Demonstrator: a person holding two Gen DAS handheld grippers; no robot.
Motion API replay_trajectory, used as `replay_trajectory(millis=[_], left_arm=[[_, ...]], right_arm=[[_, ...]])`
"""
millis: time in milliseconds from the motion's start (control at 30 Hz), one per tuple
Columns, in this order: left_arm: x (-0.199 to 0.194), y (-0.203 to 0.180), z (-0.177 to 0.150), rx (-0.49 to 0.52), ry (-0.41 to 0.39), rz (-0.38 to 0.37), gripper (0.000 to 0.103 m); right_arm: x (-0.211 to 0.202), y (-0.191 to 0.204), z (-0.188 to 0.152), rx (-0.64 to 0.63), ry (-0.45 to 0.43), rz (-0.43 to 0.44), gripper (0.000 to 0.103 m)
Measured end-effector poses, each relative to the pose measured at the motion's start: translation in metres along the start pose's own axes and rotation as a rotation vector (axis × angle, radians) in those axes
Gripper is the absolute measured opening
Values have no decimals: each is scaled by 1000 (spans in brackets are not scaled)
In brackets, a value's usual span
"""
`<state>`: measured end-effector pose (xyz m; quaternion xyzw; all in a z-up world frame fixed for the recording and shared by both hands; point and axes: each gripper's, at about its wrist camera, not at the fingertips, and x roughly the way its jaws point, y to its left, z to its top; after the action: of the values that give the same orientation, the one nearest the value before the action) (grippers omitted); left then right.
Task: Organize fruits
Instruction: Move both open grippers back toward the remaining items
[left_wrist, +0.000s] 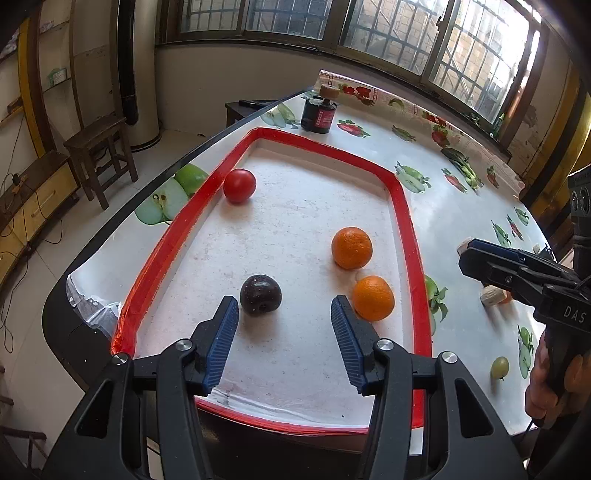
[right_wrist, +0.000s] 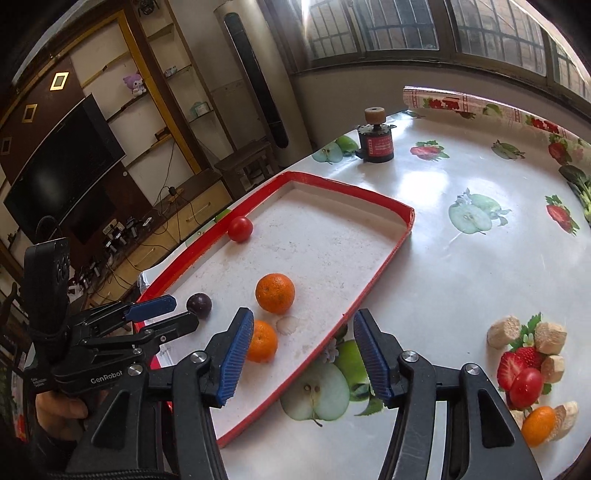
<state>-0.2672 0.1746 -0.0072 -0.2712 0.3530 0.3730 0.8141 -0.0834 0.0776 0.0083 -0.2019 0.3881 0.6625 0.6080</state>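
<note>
Four round fruits lie in the shallow red-rimmed rectangular tray (left_wrist: 400, 206): two oranges, one (left_wrist: 351, 247) just above the other (left_wrist: 373, 297) at the frame's right of centre, one dark purple plum (left_wrist: 260, 294) at lower centre, and one red tomato (left_wrist: 239, 185) against the rim at upper left. The tray's long axis runs from the bottom of the left wrist view toward the top.

The left gripper (left_wrist: 284, 314) hovers low over the tray's near end, its blue ribbed fingers (left_wrist: 221, 339) spread wide and holding nothing; the plum sits just beyond the left fingertip. The right gripper (right_wrist: 303, 332) hangs over the tray's right rim, likewise wide apart and empty.

On the fruit-printed counter (right_wrist: 461, 258) at lower right lie one small red tomato (right_wrist: 526, 387), one small orange fruit (right_wrist: 539, 424), possibly a kumquat, and several tan cork-like chunks (right_wrist: 504, 331). One small green fruit (left_wrist: 499, 367) lies near the right hand (left_wrist: 543, 384).
</note>
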Motion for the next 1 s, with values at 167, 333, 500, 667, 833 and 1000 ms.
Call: replay_trajectory(millis=[167,333,500,667,833,1000], left_arm=[[-12,-16,-2,20,-16,-17,51],[-22,-33,-6,49,-25,-39,51],[-28,-52,-9,82,-26,-65,51],[-28,-74,-13,124,-18,-96,51],[-27,-102,-22,170,5,-144,51],[-27,-134,-37,208,43,-226,51]], right_arm=[[-27,-14,-20,27,-14,-25,59],[-51,-31,-37,54,-31,-52,59],[-73,-47,-55,87,-48,-85,59],[-93,-64,-75,118,-55,-126,59],[-105,-87,-94,166,-50,-167,59],[-114,-109,-108,207,-50,-203,59]])
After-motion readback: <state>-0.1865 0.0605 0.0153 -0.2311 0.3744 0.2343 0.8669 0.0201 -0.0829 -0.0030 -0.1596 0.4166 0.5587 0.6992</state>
